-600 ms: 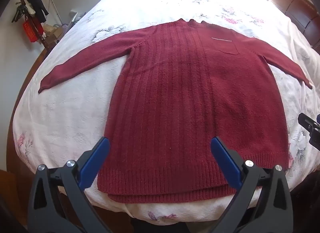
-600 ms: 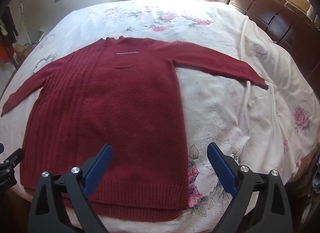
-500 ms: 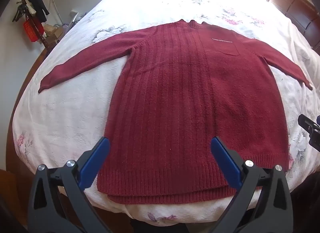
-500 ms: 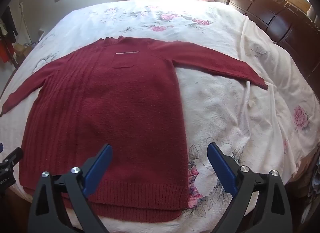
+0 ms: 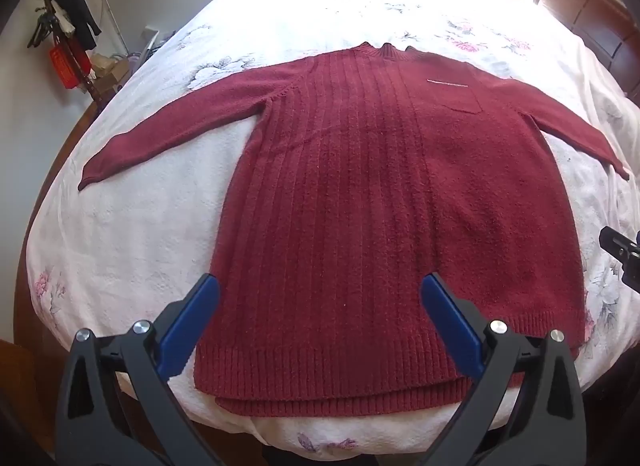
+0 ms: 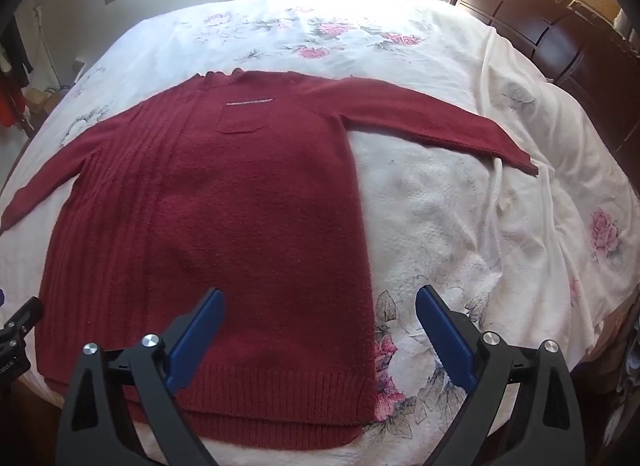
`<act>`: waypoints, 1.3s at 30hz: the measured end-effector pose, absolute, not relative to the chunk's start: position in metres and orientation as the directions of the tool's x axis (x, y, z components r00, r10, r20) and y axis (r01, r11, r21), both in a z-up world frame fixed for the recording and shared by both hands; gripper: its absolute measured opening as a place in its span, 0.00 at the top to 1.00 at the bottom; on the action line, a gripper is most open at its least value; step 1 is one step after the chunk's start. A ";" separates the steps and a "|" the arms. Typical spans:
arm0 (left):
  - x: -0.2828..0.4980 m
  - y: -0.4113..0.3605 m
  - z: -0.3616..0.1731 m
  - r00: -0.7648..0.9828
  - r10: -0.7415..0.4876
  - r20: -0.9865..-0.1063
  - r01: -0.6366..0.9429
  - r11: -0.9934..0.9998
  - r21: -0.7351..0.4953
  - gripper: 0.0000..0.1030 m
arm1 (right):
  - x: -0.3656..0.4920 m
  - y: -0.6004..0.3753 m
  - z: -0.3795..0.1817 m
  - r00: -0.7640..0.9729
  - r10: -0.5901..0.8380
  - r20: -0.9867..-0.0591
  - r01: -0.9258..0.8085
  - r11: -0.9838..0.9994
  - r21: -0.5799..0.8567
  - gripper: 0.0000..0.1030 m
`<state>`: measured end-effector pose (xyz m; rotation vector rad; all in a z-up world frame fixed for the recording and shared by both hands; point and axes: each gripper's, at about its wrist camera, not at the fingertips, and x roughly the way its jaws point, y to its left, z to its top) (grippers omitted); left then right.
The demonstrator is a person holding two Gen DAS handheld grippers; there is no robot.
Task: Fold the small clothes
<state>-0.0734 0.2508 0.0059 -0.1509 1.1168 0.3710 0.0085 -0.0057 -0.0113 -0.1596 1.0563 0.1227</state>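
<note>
A: Which way is the sweater [image 5: 372, 201] pointing?
B: It is lying flat on the bed [image 5: 132, 225], hem nearest the fingers, collar pointing away, sleeves reaching out sideways.
A: Any writing?
B: A pale strip above the pocket [image 6: 240, 121], unreadable.
A: And the grippers?
B: The left gripper [image 5: 318, 298] and the right gripper [image 6: 320, 306] are both gaping wide, gripping nothing.

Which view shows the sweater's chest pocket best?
Right wrist: the chest pocket sits near centre, its stitched trim line distinct. In the left wrist view the pocket lies off toward the upper right, smaller and more distorted.
</note>
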 end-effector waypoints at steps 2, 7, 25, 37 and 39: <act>-0.073 0.251 0.006 0.385 0.215 -0.897 -0.363 0.929 0.067 0.03 | 0.009 -0.007 -0.012 0.488 0.024 -0.873 -0.174 0.982 -0.071 0.06; -0.072 0.249 0.004 0.384 0.217 -0.898 -0.360 0.930 0.071 0.03 | 0.009 -0.008 -0.012 0.483 0.025 -0.875 -0.169 0.983 -0.065 0.06; -0.073 0.252 0.002 0.382 0.221 -0.897 -0.365 0.928 0.073 0.03 | 0.011 -0.007 -0.011 0.483 0.026 -0.875 -0.172 0.983 -0.066 0.05; -0.074 0.253 -0.002 0.377 0.221 -0.900 -0.365 0.928 0.075 0.03 | 0.012 -0.001 -0.013 0.477 0.024 -0.879 -0.174 0.982 -0.068 0.05; -0.074 0.253 -0.002 0.376 0.221 -0.900 -0.366 0.928 0.075 0.03 | 0.012 -0.001 -0.014 0.477 0.024 -0.879 -0.173 0.983 -0.067 0.05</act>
